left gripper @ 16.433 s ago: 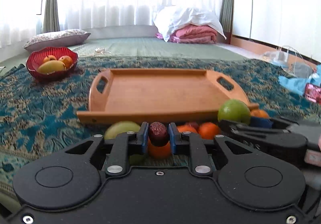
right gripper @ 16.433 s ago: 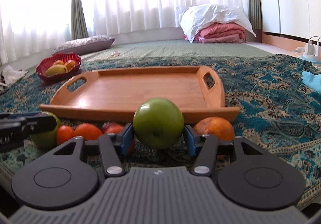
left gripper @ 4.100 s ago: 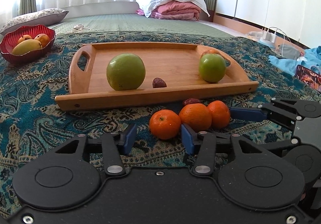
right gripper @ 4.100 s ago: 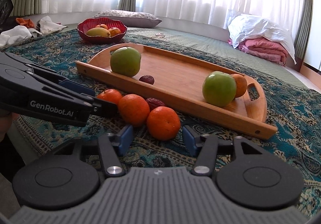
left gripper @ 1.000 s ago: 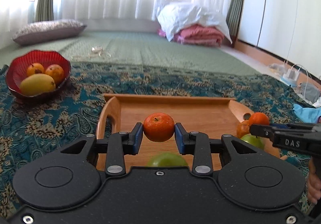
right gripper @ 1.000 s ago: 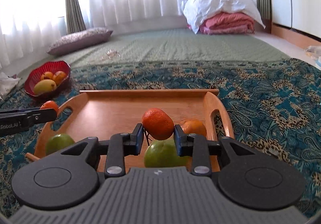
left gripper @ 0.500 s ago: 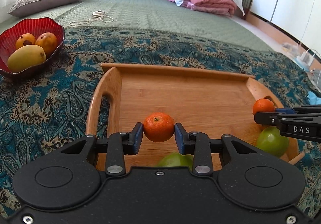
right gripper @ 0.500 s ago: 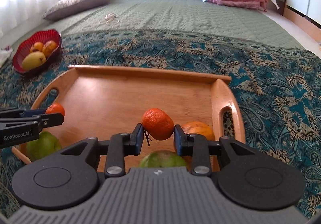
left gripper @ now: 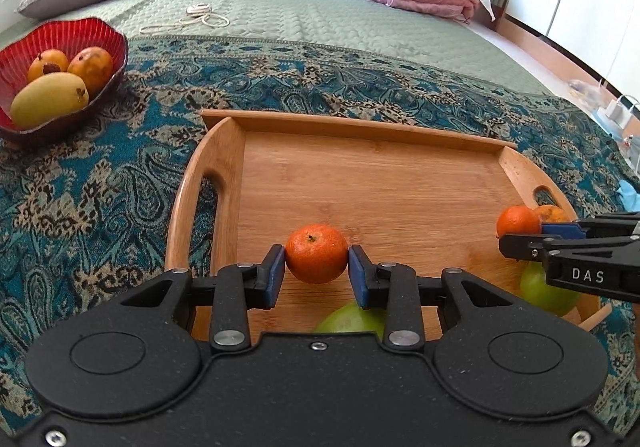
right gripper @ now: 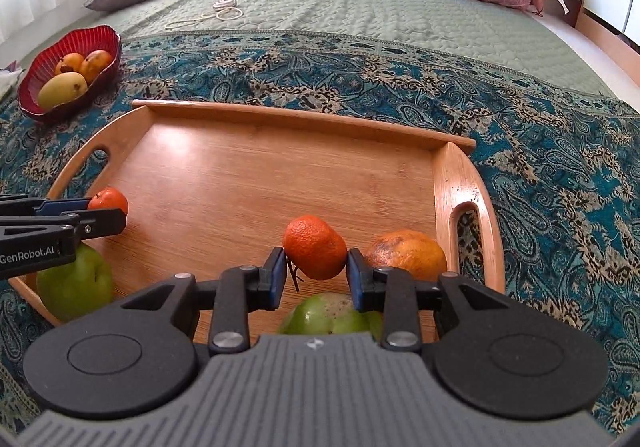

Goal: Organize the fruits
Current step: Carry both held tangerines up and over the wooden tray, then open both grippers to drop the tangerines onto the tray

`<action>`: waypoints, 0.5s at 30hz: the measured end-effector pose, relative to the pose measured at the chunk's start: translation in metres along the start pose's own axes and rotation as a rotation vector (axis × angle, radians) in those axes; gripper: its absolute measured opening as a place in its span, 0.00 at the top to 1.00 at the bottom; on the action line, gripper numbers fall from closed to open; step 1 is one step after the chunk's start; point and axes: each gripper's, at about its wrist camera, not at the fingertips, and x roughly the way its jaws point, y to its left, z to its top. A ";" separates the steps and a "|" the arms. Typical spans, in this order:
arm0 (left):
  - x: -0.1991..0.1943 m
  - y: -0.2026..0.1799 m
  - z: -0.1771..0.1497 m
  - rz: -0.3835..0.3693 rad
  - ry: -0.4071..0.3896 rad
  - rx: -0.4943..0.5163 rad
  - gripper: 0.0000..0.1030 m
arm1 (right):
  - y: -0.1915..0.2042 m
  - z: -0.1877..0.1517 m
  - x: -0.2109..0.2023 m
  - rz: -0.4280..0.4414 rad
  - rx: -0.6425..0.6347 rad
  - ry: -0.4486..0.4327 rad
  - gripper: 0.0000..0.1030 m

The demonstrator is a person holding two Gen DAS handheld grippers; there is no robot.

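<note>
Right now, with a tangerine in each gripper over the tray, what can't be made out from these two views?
- Left wrist view: the green apple is mostly hidden behind the left gripper.
- Right wrist view: the green fruit under the right gripper is half covered by the gripper body.
- Both views: whether either tangerine touches the tray floor.

Black left gripper (left gripper: 316,271), blue pads (left gripper: 276,275), silver screws; grey-ribbed right gripper (right gripper: 315,273), "DAS" and "GenRobot.AI" lettering.

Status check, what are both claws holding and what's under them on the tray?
Left claw shut on small orange mandarin. Right claw shut on second mandarin. Both over wooden tray; green apple beneath each.
</note>
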 end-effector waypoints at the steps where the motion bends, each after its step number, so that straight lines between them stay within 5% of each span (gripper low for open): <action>1: 0.000 0.001 0.000 -0.003 0.003 -0.004 0.68 | 0.000 0.000 0.000 0.000 -0.001 0.001 0.63; 8: -0.007 0.002 0.002 0.001 -0.023 -0.006 0.58 | -0.004 -0.001 -0.004 0.023 0.023 -0.019 0.53; 15: -0.021 0.002 0.000 0.005 -0.064 -0.004 0.31 | -0.008 -0.008 -0.021 0.073 0.052 -0.079 0.41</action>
